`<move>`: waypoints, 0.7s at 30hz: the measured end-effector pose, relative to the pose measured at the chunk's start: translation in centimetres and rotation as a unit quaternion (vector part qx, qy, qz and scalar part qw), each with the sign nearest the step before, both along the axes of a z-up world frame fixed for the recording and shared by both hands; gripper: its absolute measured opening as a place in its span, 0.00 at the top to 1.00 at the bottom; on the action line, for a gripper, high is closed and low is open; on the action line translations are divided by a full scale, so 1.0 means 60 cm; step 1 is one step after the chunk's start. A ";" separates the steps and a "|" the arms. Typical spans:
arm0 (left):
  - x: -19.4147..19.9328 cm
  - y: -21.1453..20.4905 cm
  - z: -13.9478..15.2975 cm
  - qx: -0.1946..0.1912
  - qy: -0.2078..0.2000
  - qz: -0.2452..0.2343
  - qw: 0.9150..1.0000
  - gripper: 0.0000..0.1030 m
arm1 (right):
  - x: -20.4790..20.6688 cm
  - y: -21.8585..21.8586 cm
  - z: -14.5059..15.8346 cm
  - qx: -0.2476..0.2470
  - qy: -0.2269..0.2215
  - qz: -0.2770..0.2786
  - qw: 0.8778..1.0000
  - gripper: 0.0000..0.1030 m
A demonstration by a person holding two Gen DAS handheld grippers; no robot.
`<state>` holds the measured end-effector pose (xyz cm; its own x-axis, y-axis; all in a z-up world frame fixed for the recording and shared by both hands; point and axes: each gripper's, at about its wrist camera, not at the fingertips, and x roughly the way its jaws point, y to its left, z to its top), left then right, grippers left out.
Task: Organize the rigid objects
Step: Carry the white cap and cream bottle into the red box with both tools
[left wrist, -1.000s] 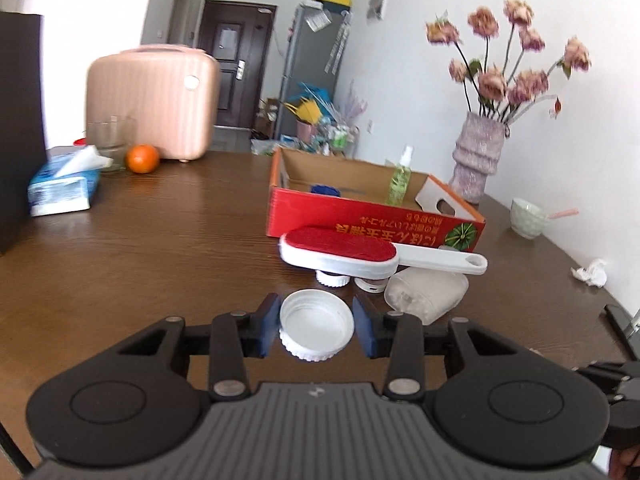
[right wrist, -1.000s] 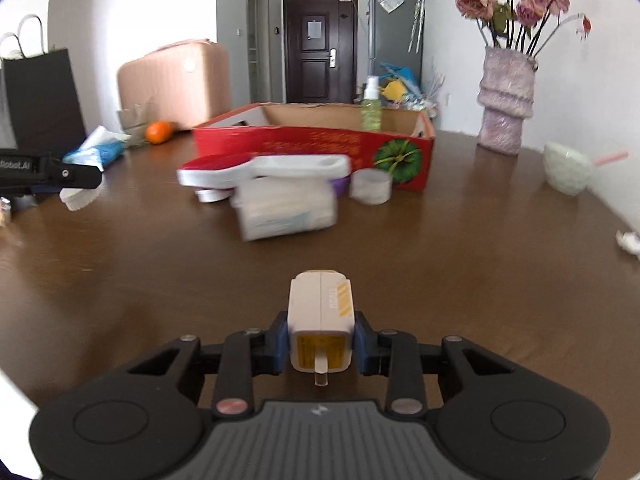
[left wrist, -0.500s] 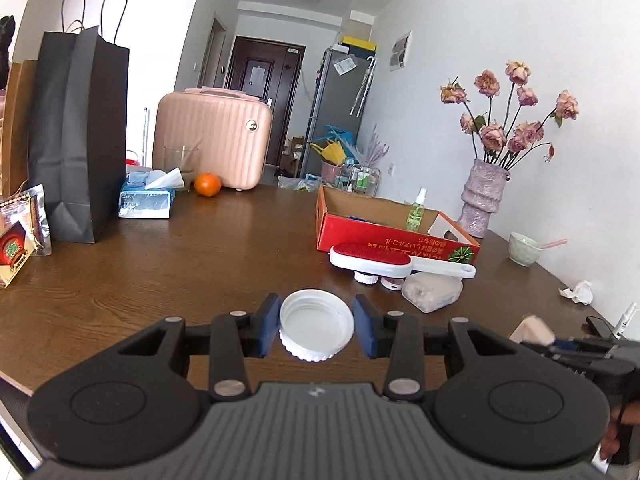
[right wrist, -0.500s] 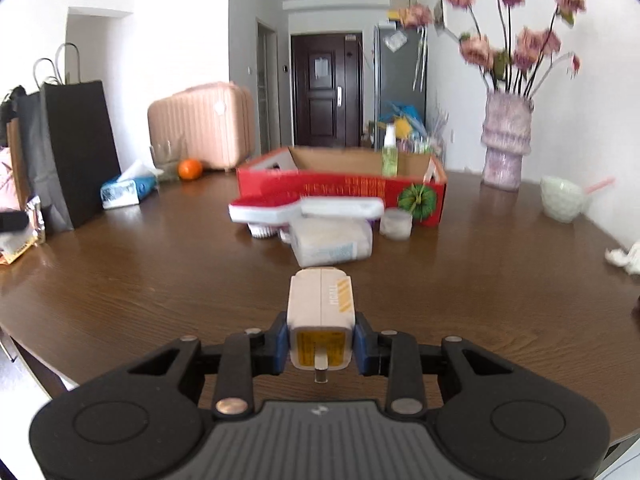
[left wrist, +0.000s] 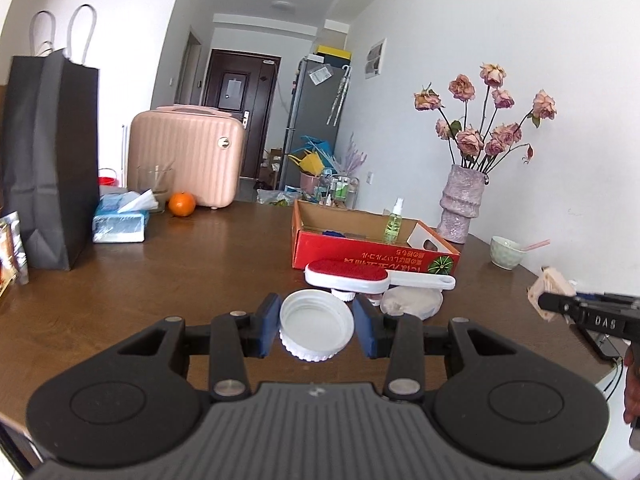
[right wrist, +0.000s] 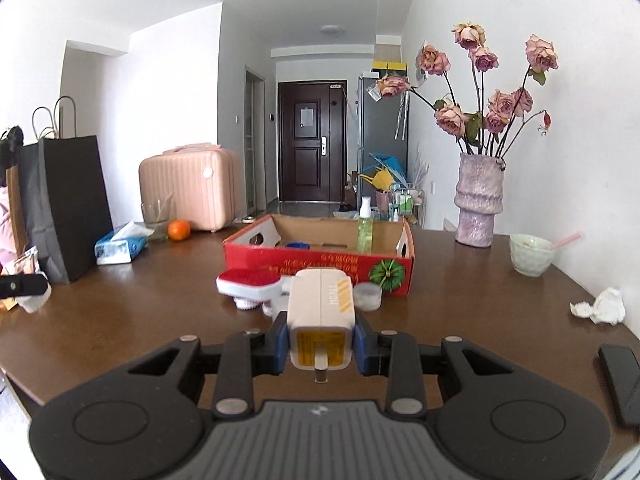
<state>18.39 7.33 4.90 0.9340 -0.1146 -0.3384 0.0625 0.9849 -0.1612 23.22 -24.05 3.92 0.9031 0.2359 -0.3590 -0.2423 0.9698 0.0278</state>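
Left wrist view: the left gripper (left wrist: 317,329) clamps a white lid (left wrist: 317,330) between its blue pads, open side up, above the table (left wrist: 160,288). Ahead lie a red-faced brush (left wrist: 347,275) and a pouch (left wrist: 412,301), in front of the red box (left wrist: 372,254), which holds a spray bottle (left wrist: 393,222).

Right wrist view: the right gripper (right wrist: 321,345) grips a beige charger (right wrist: 321,312), prong toward the camera, held above the table (right wrist: 480,312). Beyond it stand the brush (right wrist: 252,282), a small jar (right wrist: 368,296) and the box (right wrist: 320,266).
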 end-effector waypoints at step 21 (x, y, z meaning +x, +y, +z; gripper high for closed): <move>0.755 -0.071 -0.021 0.068 0.138 -0.062 0.986 0.61 | 0.685 -0.004 -0.009 -0.044 0.113 0.010 0.993 0.70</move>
<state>63.68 3.07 3.63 0.7858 -0.1580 -0.5980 0.1551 0.9863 -0.0568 64.32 -24.28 3.37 0.7920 0.2117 -0.5726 -0.2590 0.9659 -0.0011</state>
